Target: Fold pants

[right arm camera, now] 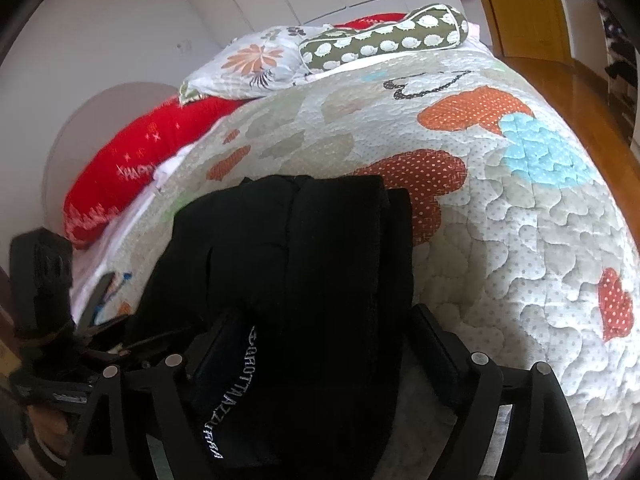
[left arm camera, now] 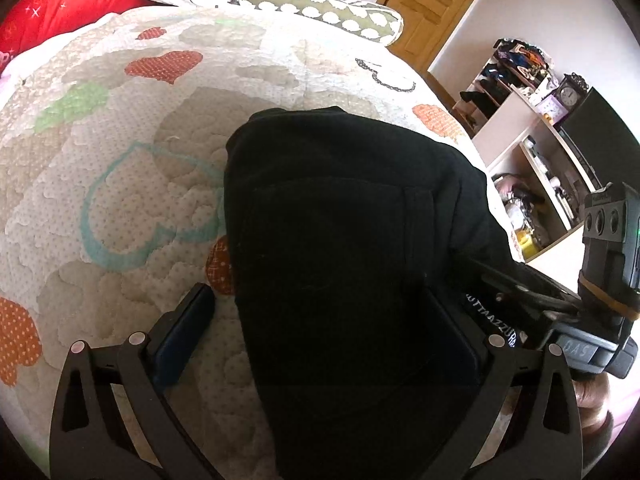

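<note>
Folded black pants point(left arm camera: 344, 240) lay on the quilted bed point(left arm camera: 120, 184), both grippers released.
Long axis ran away from the fingers; left gripper point(left arm camera: 320, 336) and right gripper point(right arm camera: 320, 348) straddled the near end, spread, pads off cloth, equally near.

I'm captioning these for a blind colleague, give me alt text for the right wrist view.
Folded black pants lie on a heart-patterned quilt, with the open right gripper straddling their near end, white lettering beside its left finger. Pillows sit at the bed's far end.
</note>
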Tool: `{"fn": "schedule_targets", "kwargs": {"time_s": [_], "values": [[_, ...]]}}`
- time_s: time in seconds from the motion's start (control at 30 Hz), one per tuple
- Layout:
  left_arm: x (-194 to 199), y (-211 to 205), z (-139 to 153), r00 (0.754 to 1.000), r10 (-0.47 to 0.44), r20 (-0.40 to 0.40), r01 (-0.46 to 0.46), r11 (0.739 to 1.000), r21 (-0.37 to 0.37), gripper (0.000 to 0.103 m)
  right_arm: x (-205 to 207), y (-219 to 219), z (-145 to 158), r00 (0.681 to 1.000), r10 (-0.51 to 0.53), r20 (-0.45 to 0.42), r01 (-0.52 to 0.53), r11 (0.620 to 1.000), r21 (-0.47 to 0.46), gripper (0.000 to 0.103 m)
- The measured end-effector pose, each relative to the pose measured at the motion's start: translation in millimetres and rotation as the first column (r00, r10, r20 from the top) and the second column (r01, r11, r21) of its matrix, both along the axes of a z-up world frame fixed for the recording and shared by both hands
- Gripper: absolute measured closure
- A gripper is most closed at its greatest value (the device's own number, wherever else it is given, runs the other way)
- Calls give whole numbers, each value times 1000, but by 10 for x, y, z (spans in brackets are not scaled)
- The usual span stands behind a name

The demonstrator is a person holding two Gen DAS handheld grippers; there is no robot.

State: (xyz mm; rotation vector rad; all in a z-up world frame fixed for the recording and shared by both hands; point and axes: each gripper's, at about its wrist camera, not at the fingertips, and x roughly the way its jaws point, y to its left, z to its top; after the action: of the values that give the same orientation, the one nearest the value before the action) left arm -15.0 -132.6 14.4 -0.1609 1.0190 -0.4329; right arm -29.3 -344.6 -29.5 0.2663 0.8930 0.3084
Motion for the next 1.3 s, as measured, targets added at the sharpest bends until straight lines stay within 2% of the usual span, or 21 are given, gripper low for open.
{"fn": "schedule_targets", "kwargs": {"time_s": [0.13, 0.17, 0.2, 0.23, 0.3, 0.33, 0.4, 0.43, 0.5, 0.63, 0.77, 0.9, 0.97, 1.03, 1.1, 1.13, 1.2, 1.27, 1.3], "values": [[-10, -41, 27, 1000, -7, 15, 7, 1000, 18, 3, -24, 93, 21, 1000, -23, 18, 23, 999, -49, 24], [-18, -49, 40, 1000, -11, 25, 11, 1000, 15, 12, -38, 105, 24, 999, -19, 29, 20, 999, -42, 36], [-43, -63, 66, 999, -29, 39, 30, 1000, -5, 27, -65, 124, 36, 999, -7, 45, 8, 999, -31, 44], [-47, -76, 80, 998, -34, 45, 35, 999, -6, 29, -90, 125, 58, 998, -9, 63, 11, 999, -39, 48], [-97, -122, 163, 996, -33, 88, 30, 999, 28, 44, -125, 139, 92, 996, -5, 87, 9, 999, -45, 60], [-111, -129, 208, 994, -33, 105, 30, 999, 35, 49, -142, 127, 120, 995, -13, 97, 17, 999, -44, 63], [-112, -97, 304, 991, -31, 128, 28, 999, 27, 68, -165, 101, 187, 994, -12, 110, 15, 1000, -21, 69], [-94, -68, 364, 990, -32, 136, 31, 999, 12, 69, -181, 92, 251, 992, -9, 125, 11, 1000, -9, 70], [-19, -30, 490, 987, -44, 152, 45, 999, -5, 70, -190, 115, 349, 989, -2, 147, 4, 1000, -15, 72], [142, -19, 716, 976, -49, 212, 47, 999, 12, 70, -107, 178, 579, 979, 2, 205, 3, 1000, -21, 73], [418, -29, 844, 969, -52, 242, 45, 998, 36, 70, 154, 187, 765, 973, -5, 232, 8, 1000, -12, 73], [777, -53, 722, 976, -44, 214, 32, 998, 58, 70, 476, 221, 761, 972, -22, 233, 28, 999, -21, 73], [990, -75, 522, 985, -32, 170, 16, 996, 91, 69, 666, 228, 635, 978, -41, 205, 47, 998, -28, 72], [1157, -83, 256, 996, -2, 91, -10, 990, 139, 57, 878, 248, 409, 990, -48, 132, 59, 995, -80, 70], [1191, 40, 174, 994, 50, 100, -62, 991, 122, 26, 978, 231, 222, 995, -69, 72, 78, 990, -121, 64], [1182, 86, 170, 993, 63, 104, -75, 990, 117, 23, 961, 194, 192, 994, -70, 79, 77, 992, -97, 61], [1166, 217, 171, 992, 83, 96, -91, 993, 80, 22, 890, 81, 220, 992, -92, 90, 98, 993, -70, 52], [1132, 281, 197, 990, 105, 92, -112, 992, 66, 22, 820, -10, 279, 988, -116, 98, 122, 990, -65, 52], [1091, 295, 225, 987, 119, 103, -128, 988, 87, 22, 774, -29, 331, 988, -120, 100, 127, 990, -64, 52]]}}
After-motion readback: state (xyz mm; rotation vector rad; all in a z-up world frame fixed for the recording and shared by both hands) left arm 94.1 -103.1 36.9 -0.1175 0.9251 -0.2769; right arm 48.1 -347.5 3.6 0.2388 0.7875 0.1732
